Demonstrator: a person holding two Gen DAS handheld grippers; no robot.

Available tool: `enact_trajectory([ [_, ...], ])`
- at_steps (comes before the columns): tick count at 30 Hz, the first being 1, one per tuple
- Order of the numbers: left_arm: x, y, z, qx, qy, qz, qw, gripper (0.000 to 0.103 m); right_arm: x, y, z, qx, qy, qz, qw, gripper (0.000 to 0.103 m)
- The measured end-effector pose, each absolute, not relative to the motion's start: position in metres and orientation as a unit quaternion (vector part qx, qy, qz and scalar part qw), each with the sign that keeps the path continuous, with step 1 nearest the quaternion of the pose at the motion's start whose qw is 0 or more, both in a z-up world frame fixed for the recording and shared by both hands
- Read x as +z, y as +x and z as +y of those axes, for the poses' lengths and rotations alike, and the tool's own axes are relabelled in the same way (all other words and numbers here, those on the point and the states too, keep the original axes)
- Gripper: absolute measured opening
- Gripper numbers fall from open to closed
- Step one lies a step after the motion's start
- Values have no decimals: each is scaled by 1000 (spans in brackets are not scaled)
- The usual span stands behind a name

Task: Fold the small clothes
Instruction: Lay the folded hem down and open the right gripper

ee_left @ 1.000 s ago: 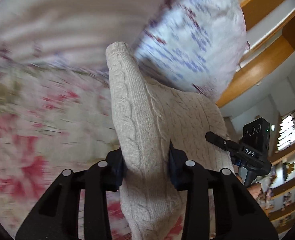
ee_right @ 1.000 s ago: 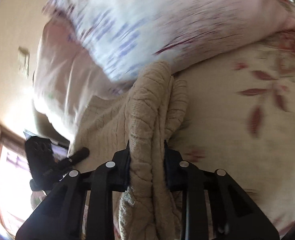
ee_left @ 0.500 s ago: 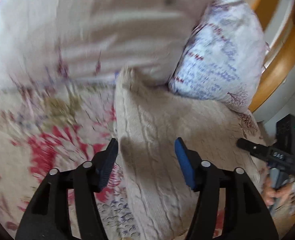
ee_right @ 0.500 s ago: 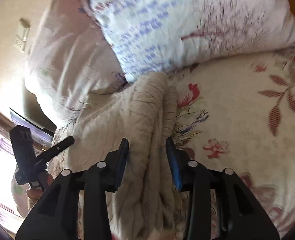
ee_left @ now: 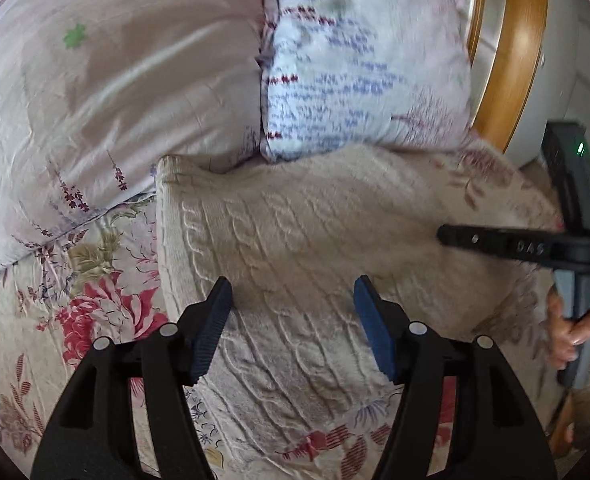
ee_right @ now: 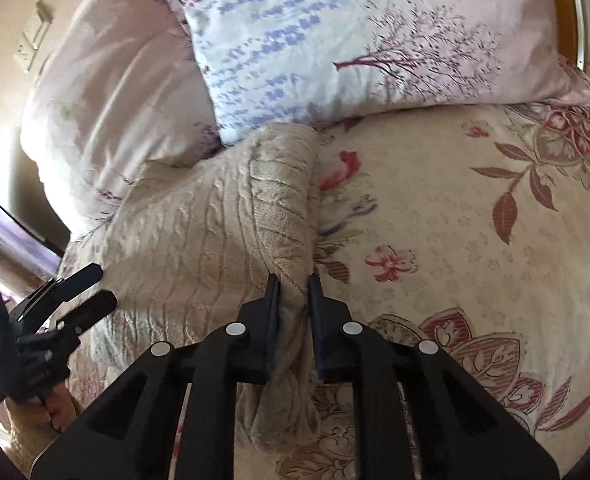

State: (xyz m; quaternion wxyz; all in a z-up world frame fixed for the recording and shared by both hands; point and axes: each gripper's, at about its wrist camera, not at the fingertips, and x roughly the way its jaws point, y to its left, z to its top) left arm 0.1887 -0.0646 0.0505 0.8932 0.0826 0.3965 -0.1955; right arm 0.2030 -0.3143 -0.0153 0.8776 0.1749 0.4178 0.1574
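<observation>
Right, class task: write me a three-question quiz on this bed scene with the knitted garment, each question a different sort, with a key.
1. True or false: the left hand-held gripper is clamped on the cream cable-knit garment.
2. Multiple choice: what lies directly under the garment? A) a wooden floor B) the floral bedspread C) a plastic tray
3. Fill in: the right hand-held gripper has a fold of the ____ between its pads.

Key
1. False. Its jaws stand apart and are opening, above the garment without pinching it.
2. B. The garment lies on the bedspread, its far edge against the pillows.
3. Garment. The jaws are closing on a fold at its edge.
</observation>
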Motion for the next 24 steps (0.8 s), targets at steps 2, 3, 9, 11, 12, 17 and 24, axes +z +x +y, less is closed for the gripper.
enact_trajectory([
  [2,44,190,-72,-187,97,401,892,65,-16,205,-310,149,175,419,879,15],
  [3,41,191,-75,-181,107,403,891,66,-18,205,-309,144,177,418,879,15],
  [9,38,188,-83,-163,134,387,897,70,-8,191,-306,125,143,387,902,30],
  [11,47,179,-73,-165,119,381,902,71,2,176,-304,124,122,361,916,30],
  [12,50,174,-65,-157,116,378,905,73,6,169,-301,125,113,350,922,30],
  [17,56,162,-44,-117,120,370,914,78,24,143,-290,148,80,306,937,30],
  [24,35,167,-28,-95,112,408,901,80,8,147,-266,153,2,343,927,29],
])
